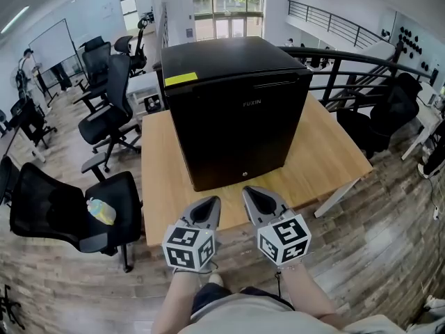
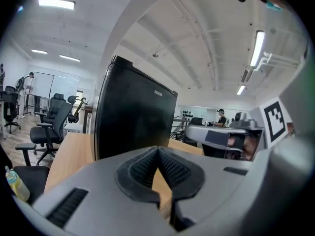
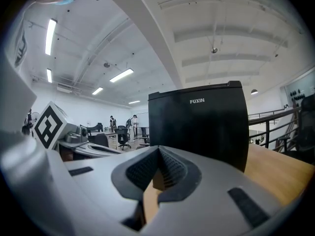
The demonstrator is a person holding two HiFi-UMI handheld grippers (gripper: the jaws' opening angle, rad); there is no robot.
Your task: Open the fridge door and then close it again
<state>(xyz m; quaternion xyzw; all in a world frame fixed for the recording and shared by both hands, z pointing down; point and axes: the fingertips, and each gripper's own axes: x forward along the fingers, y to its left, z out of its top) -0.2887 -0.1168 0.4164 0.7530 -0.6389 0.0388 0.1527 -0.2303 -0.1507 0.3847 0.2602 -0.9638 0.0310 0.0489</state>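
Wooden table (image 1: 334, 152) w/ black fridge (image 1: 222, 58) standing mid-top, its door (image 1: 240, 134) shut, facing the person. Just short of it, over the near edge, left hand-held gripper (image 1: 208, 204) & right hand-held gripper (image 1: 254, 195), both w/ jaws together, nothing between. I'd catch the door's edge w/ one tip and pull slowly, so the fridge doesn't slide.
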